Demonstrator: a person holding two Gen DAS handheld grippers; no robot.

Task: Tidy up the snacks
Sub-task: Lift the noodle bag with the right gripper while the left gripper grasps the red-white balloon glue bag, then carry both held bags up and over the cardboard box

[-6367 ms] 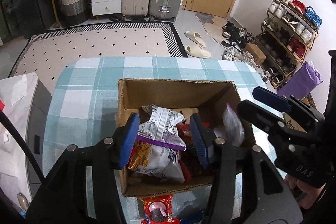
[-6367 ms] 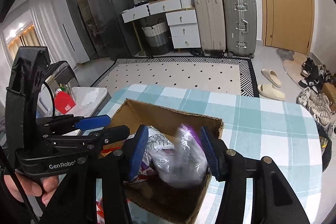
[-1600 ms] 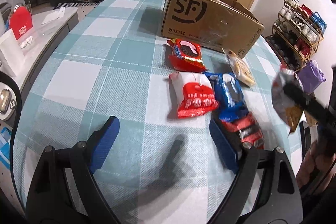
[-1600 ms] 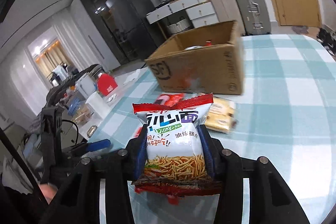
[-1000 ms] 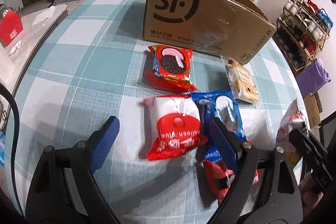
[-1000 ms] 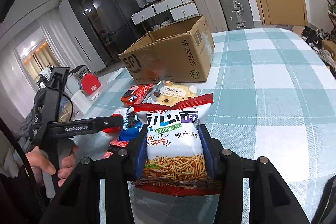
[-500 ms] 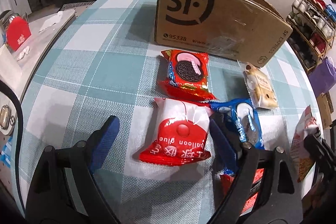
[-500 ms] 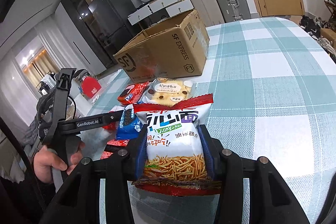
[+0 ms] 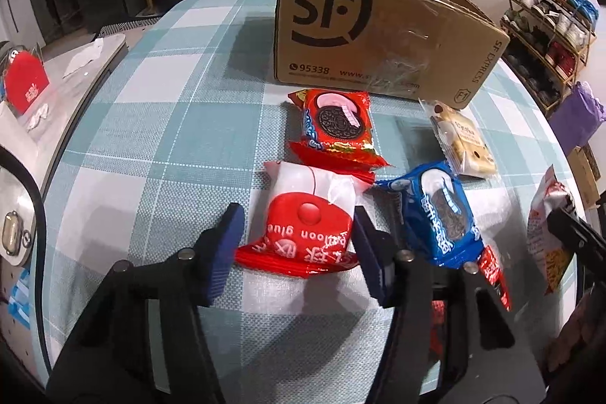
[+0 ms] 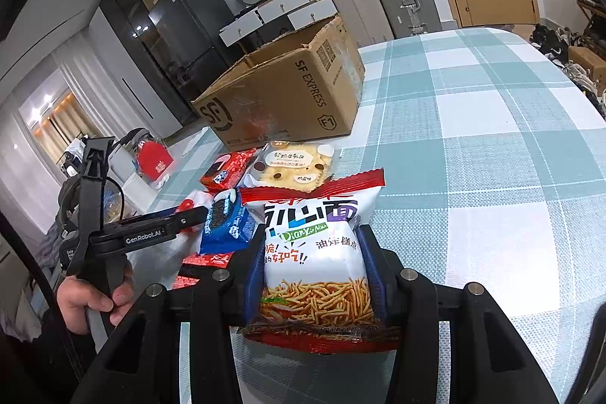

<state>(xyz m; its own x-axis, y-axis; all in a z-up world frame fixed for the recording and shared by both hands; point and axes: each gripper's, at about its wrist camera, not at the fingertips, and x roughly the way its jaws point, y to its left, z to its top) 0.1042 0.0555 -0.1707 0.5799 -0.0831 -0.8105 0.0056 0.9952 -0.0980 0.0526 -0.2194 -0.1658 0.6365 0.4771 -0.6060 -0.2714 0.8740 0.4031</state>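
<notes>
**Left fingers closing around red-and-white packet; right holds noodle bag**

Left gripper (image 9: 295,248): angled down over the checked bench (image 9: 159,124). Its jaws have just been closing, and the red-and-white packet (image 9: 310,226) printed "balloon glue" lies flat on the cloth between them. The right blue pad sits at the packet's edge; a thin strip of cloth shows beside the left pad, so a firm pinch cannot be confirmed. Packet rests on the bench, not lifted. In the right wrist view a hand (image 10: 89,301) grips this tool's handle.

Right gripper (image 10: 314,275): fingers narrow, clamped on both sides of a noodle snack bag (image 10: 318,245), white with a red top seam and a picture of fried noodle sticks. Bag is upright and held above the bench. It also shows at the right edge of the left wrist view.

Other snacks, all lying on the bench in front of the cardboard box (image 9: 375,40):
- red cookie pack (image 9: 337,124), just beyond the red-and-white packet, its near edge touching or overlapping it;
- blue cookie pack (image 9: 439,211), just right of the red-and-white packet;
- clear cracker pack (image 9: 462,139), near the box's front right corner;
- a flat red wrapper (image 9: 492,271) partly under the blue pack.

Box stands open-topped, marked "SF" on its front face; contents not visible from either view.
</notes>
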